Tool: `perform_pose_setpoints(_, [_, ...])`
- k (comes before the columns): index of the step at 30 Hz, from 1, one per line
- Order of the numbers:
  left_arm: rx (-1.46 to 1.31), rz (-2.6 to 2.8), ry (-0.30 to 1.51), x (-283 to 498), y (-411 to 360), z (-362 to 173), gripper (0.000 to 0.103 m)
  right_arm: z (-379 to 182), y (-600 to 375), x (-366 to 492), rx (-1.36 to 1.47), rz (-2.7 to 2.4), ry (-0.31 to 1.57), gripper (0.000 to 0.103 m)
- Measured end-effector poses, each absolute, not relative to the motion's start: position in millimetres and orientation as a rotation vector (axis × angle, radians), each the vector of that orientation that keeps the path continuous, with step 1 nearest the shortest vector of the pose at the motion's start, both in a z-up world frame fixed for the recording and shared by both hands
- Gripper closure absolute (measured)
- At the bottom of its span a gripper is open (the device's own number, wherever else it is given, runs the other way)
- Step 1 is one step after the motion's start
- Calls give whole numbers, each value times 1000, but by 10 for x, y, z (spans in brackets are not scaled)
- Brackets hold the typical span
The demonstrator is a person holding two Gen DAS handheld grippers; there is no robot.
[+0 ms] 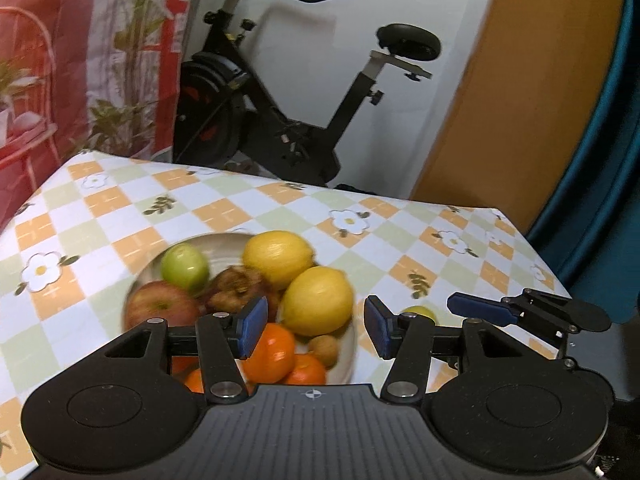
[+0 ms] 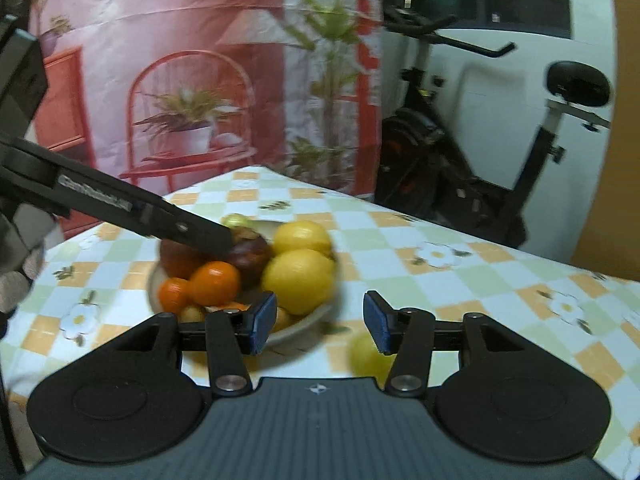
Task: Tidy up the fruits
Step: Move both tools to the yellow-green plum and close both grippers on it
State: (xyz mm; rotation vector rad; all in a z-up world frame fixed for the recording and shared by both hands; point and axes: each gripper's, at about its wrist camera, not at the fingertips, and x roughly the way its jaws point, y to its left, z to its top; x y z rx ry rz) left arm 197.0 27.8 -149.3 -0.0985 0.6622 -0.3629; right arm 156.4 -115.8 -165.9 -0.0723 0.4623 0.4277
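A pale plate [image 1: 224, 242] on the checked tablecloth holds two lemons [image 1: 318, 300], a green apple [image 1: 185, 267], a red apple [image 1: 160, 308], a brown fruit [image 1: 236, 288], several oranges [image 1: 274, 354] and a small tan fruit [image 1: 323, 349]. My left gripper [image 1: 316, 328] is open and empty just above the plate's near side. A small yellow-green fruit [image 2: 370, 356] lies on the cloth right of the plate [image 2: 304, 320]; it also shows in the left wrist view [image 1: 419, 313]. My right gripper [image 2: 320, 322] is open and empty above it.
The table [image 1: 280, 208] has its far edge and right corner close by. An exercise bike [image 1: 288, 120] stands behind it, beside a red printed curtain [image 1: 80, 60] and a wooden door [image 1: 520, 100]. The left gripper's arm [image 2: 120, 204] reaches over the plate.
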Motion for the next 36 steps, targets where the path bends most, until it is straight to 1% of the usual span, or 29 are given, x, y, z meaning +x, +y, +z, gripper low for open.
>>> perform_pose_setpoints(11, [-35,-437,687,2102,-128,-1558,47,-1886,-1527,1621,-1,374,501,51])
perform_pose_setpoints(13, [-38,-451,701,2144,-191,-1591,47,-1916,-1532,1652,2,381,507,50])
perform_pose_setpoints(15, [-37,-462,712,2179,-254,-1633,47,-1943,-1528,1686,1,382,507,46])
perform_pose_setpoints(24, [2,-501,751,2283,-546,-1773,47,-2015,-1506,1794,35,384,507,46])
perform_pose_setpoints(36, [36,-528,814,2391,-679,-1941,47,-2086,-1528,1850,74,400,546,47])
